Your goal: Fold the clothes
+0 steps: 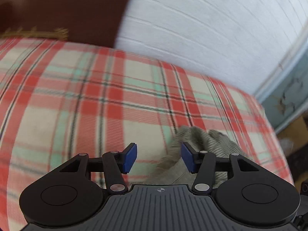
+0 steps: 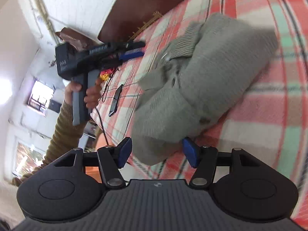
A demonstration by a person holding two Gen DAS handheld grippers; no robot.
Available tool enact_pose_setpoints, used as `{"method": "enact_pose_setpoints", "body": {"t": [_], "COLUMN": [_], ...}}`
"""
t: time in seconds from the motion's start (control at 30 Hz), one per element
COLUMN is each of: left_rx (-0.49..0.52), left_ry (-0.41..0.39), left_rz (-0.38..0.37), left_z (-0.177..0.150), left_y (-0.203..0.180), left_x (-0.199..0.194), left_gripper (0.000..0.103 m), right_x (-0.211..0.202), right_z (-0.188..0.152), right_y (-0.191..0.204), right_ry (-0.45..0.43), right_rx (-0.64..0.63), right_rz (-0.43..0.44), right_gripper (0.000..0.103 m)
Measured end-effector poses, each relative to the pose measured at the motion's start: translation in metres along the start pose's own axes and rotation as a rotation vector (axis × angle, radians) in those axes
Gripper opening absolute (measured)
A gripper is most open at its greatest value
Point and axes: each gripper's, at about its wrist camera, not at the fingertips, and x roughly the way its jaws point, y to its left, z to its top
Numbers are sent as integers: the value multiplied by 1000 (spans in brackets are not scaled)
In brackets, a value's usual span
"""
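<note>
Grey knit, a sweater (image 2: 202,80), lies bunched on the plaid blanket (image 2: 269,144), filling the right wrist view from centre out to one o'clock. Right gripper (image 2: 156,152) hangs wide, nothing pinched, the bundle's near end just ahead of its pads. Left gripper (image 1: 158,158) is wide too, a ribbed edge by its right pad, not gripped. Risk, I'd say: grabbing several layers at once and dragging the lump, or nudging the phone (image 2: 115,101) at nine o'clock.

White-painted brick wall (image 1: 202,19) at twelve o'clock, dark brown headboard (image 1: 67,9) at eleven, plaid-covered bed (image 1: 96,96) below, bright windows (image 2: 40,96) at nine o'clock.
</note>
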Motion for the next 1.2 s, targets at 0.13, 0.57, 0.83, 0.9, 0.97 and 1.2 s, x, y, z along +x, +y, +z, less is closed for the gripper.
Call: {"method": "enact_pose_setpoints", "body": {"t": [0.13,0.57,0.83,0.9,0.97,1.2], "left_rx": [-201,-573,-578,-571,-553,-537], "left_ry": [-94,-101,-109,-117,-109,-115], "left_rz": [43,72,20,12,-4,-7], "left_z": [-47,-168,-162,-160,-155,-155], "left_y": [18,3,-11,-16,-21,-25], "left_x": [-59,-67,-44,-38,-28,-9], "left_gripper": [82,88,91,91,92,91], "right_x": [-41,16,30,35,42,64], "right_z": [47,154,157,159,162,161], "right_y": [4,-78,-88,-92,-99,-105], "right_ry": [-105,45,201,233,266,324], "right_rx": [-154,-225,-238,-241,-231,-189], "right_rz": [-33,-94,-34,-36,-17,134], "right_gripper": [77,84,84,84,84,72]}}
